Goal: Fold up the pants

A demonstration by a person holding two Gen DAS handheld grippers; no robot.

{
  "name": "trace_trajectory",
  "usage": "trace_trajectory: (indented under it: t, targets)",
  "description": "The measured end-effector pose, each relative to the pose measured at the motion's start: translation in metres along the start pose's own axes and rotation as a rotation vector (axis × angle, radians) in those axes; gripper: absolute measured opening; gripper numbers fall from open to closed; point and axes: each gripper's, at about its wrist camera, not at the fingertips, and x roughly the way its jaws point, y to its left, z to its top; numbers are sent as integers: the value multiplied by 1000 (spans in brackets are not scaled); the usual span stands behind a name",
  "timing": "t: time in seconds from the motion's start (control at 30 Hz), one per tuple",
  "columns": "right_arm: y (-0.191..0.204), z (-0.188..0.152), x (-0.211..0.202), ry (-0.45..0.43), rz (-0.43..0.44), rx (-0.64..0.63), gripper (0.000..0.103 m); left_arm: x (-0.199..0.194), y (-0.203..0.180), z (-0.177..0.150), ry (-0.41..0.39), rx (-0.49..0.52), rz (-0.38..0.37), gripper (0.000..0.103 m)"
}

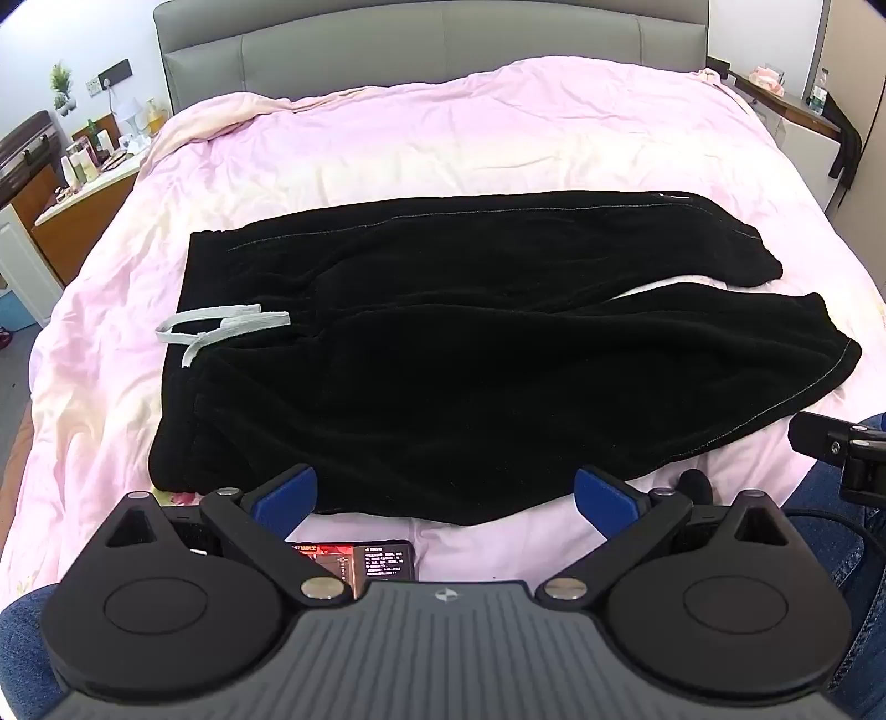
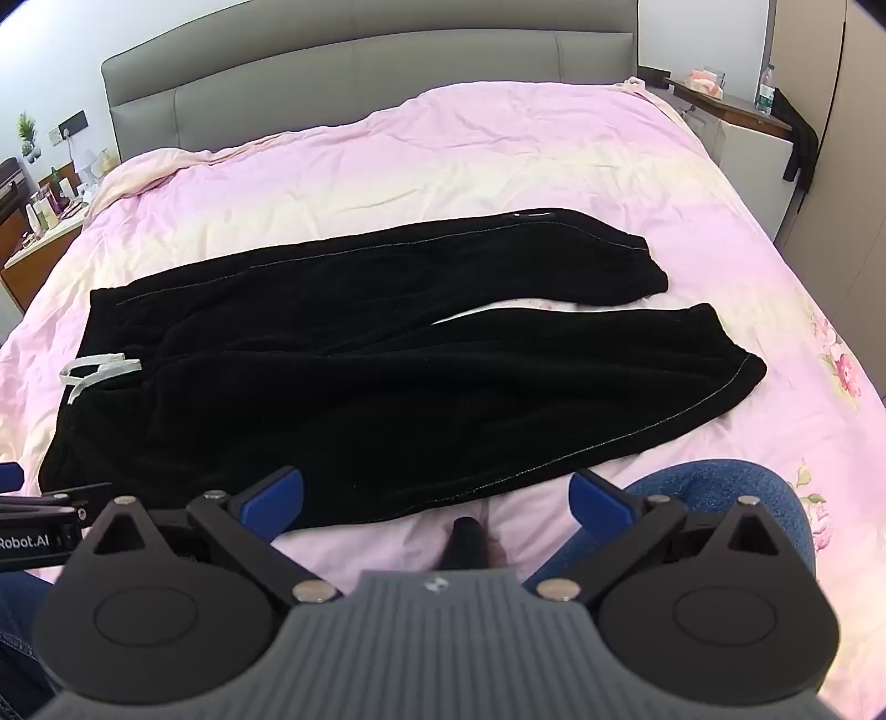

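Observation:
Black pants [image 1: 470,354] lie flat across the pink bed, waistband at the left with a white drawstring [image 1: 221,327], both legs spread to the right with a small gap between them. They also show in the right wrist view [image 2: 387,360], drawstring [image 2: 97,371] at left. My left gripper [image 1: 446,493] is open and empty, hovering over the near edge of the pants. My right gripper [image 2: 437,493] is open and empty at the near edge of the lower leg.
The pink duvet [image 1: 443,144] covers the bed, with a grey headboard [image 1: 432,50] behind. A cluttered nightstand [image 1: 83,177] stands at left, a shelf [image 2: 731,105] at right. A phone [image 1: 365,562] lies by my left gripper. The person's jeans-clad knee [image 2: 720,487] is near the right gripper.

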Motion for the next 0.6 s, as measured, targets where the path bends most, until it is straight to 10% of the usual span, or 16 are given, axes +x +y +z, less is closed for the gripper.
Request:
trace_trajectory:
  t: [0.6]
  targets:
    - [2,2,0,-2,9,3,98,1,-4,0,-14,17,1,103]
